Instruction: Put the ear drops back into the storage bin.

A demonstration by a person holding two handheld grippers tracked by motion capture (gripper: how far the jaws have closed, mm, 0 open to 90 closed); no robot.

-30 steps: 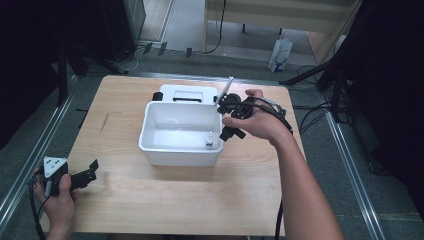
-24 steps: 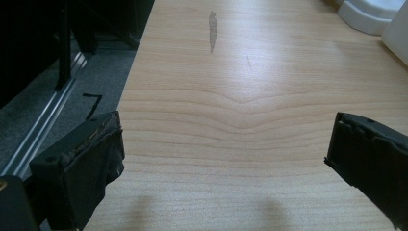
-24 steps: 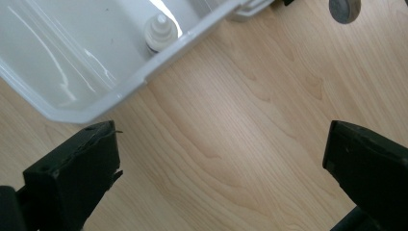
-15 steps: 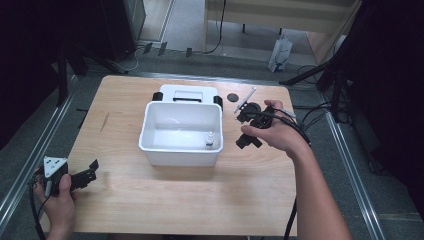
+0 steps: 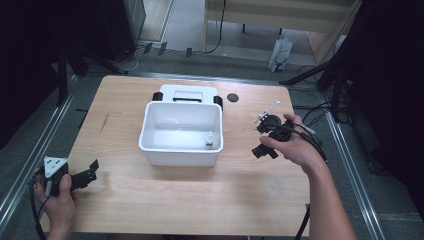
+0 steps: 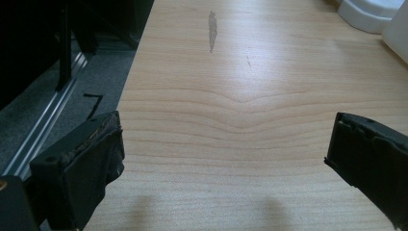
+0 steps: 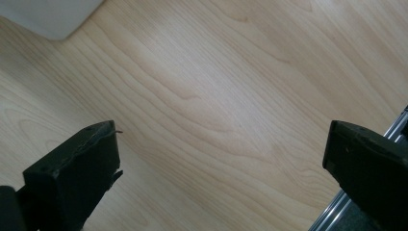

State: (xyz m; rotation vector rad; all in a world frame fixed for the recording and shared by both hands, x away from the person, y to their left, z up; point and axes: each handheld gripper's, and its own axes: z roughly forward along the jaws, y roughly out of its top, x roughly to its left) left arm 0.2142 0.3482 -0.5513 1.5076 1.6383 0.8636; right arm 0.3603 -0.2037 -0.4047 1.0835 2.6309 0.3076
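Observation:
A white plastic bin (image 5: 165, 150) stands in the middle of the wooden table (image 5: 200, 200), with a small white bottle (image 5: 210, 140) upright inside near its front right corner. My right gripper (image 5: 261, 140) hovers to the right of the bin, open and holding nothing; in the right gripper view, bare wood lies between its jaws (image 7: 221, 168). My left gripper (image 5: 92, 172) rests near the table's front left corner, open and holding nothing. In the left gripper view its jaws (image 6: 226, 159) are spread wide over bare wood.
A white lid (image 5: 187, 93) with black clips lies just behind the bin. A small black disc (image 5: 232, 97) sits at the back right. Metal rails (image 5: 30, 165) run along the table's sides. The bin's corner (image 7: 48, 14) is near the right gripper.
My right gripper has moved from the bin's back right corner out to the right and toward the front, ending over bare table. The left gripper has stayed put.

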